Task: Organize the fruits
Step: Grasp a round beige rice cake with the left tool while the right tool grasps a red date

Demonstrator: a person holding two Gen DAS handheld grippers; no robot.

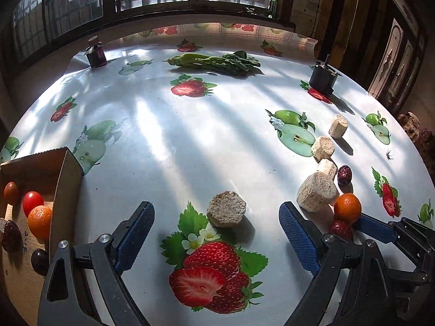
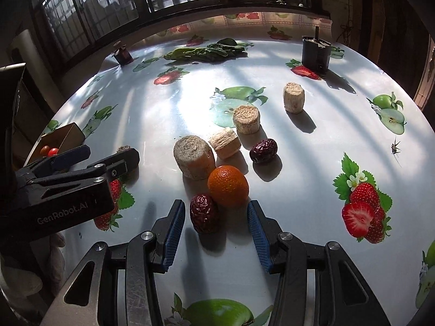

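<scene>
The orange (image 2: 227, 186) sits partly hidden behind a date (image 2: 204, 213), both hand-held grippers' jaws apart.

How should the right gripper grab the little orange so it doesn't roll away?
Take the orange across its round middle, one pad on each side, coming from above and from the near side where the right gripper is open. It is a smooth ball, so a grip off-centre would probably slip. A red date touches its near left, and a beige chunk sits close behind.
</scene>
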